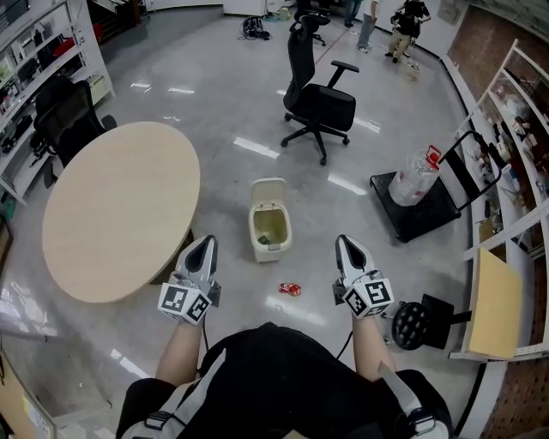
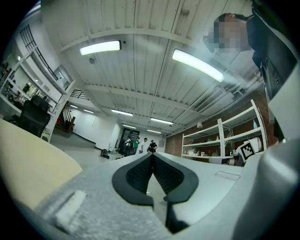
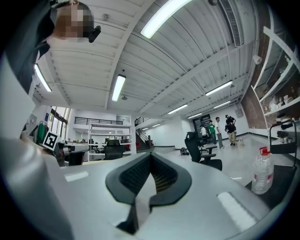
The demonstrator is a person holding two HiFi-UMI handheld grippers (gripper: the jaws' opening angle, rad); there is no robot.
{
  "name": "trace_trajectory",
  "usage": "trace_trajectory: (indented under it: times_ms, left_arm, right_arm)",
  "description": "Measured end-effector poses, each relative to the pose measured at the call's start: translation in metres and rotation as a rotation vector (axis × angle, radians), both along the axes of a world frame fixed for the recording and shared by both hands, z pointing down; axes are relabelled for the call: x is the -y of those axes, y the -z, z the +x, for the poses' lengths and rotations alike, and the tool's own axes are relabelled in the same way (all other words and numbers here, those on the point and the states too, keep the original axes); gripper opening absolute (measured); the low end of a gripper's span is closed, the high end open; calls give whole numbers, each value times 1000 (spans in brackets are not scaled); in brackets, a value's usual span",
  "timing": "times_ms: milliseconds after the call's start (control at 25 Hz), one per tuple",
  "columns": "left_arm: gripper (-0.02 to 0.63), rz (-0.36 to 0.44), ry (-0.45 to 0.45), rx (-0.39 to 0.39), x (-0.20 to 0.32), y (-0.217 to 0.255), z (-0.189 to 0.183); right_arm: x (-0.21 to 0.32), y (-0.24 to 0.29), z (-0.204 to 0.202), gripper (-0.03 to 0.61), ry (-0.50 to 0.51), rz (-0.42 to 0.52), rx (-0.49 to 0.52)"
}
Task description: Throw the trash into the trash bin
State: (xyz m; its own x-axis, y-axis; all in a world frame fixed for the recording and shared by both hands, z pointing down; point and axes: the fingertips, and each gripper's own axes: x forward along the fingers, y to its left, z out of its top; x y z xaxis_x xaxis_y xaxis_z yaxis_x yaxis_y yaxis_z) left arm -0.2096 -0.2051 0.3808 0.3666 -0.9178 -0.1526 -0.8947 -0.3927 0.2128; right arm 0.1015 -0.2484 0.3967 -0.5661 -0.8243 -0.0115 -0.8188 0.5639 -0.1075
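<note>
A small cream trash bin [image 1: 270,227] stands on the grey floor with its lid flipped up and some green and pale scraps inside. A piece of red trash [image 1: 290,289] lies on the floor just in front of it, between my two hands. My left gripper [image 1: 205,244] is held out level to the left of the bin, jaws shut and empty. Held level to the right of the bin and the trash, my right gripper [image 1: 346,243] is also shut with nothing in it. In both gripper views the black pads [image 2: 152,174] [image 3: 151,174] meet at the tips and show only the room ahead.
A round beige table [image 1: 120,206] stands at my left. A black office chair [image 1: 316,94] is beyond the bin. A black cart with a large water bottle [image 1: 415,178] and white shelving [image 1: 506,214] line the right side. People stand far off at the back [image 1: 403,26].
</note>
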Motion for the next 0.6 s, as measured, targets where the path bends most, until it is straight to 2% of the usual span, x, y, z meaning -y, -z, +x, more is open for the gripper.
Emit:
trace_trajectory:
  times_ms: [240, 600]
  left_arm:
    - [2, -2, -22, -37, 8, -1, 25]
    - [2, 8, -57, -32, 19, 11, 37]
  right_arm:
    - [2, -4, 8, 5, -6, -14, 33]
    - [3, 2, -1, 5, 6, -4, 59]
